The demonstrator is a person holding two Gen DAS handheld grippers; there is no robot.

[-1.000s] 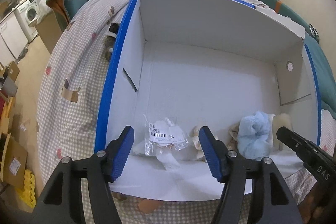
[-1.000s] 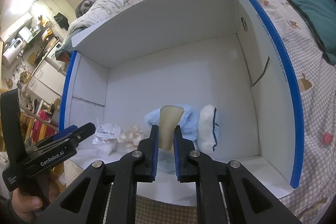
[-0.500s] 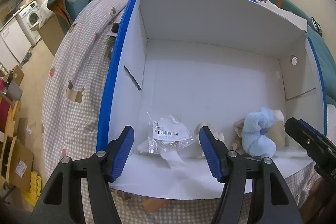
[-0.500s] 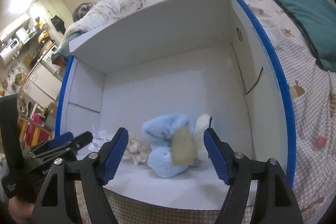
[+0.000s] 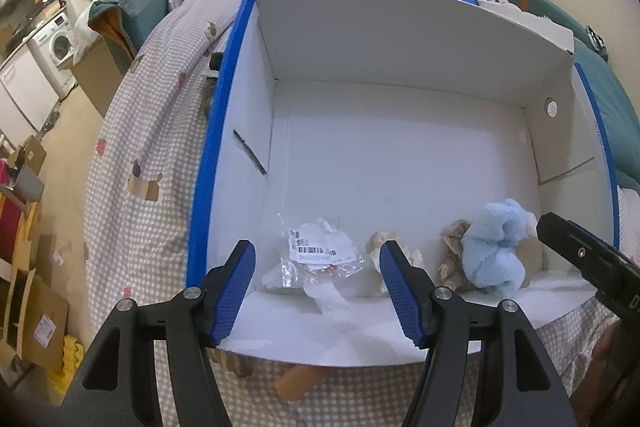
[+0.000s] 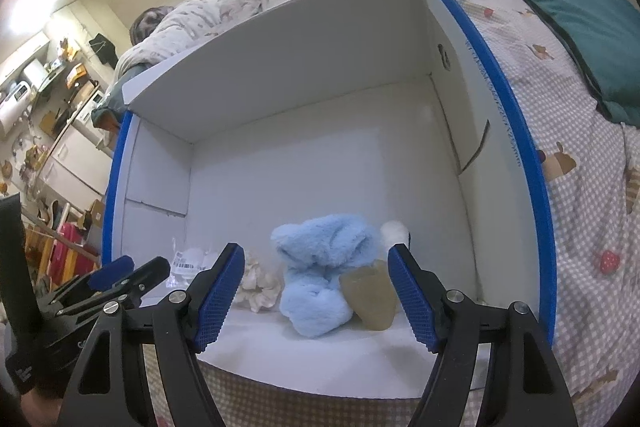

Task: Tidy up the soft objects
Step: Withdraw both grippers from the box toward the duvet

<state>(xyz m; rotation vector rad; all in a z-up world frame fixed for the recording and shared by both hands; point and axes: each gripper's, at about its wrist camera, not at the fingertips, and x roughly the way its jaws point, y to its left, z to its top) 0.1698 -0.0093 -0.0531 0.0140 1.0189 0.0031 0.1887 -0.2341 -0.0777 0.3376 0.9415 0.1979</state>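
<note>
A white cardboard box [image 5: 400,155] with blue edges sits on the bed; it also shows in the right wrist view [image 6: 320,163]. Along its near side lie a light blue plush [image 6: 324,275], a tan soft piece [image 6: 370,293], a white plush [image 6: 394,233], a cream crumpled item [image 6: 256,287] and a clear plastic bag with a barcode label [image 5: 316,255]. The blue plush [image 5: 494,253] shows at the right of the left wrist view. My left gripper [image 5: 318,293] is open and empty above the bag. My right gripper [image 6: 316,297] is open and empty above the blue plush.
The box rests on a checked bedspread [image 5: 148,163] with rumpled bedding behind. A teal pillow [image 6: 580,27] lies right of the box. The floor at left holds cardboard boxes [image 5: 36,311] and a washing machine [image 5: 56,43].
My right gripper opened and let go of the tan piece, which now lies in the box beside the blue plush. Both grippers drew back slightly from the box.
</note>
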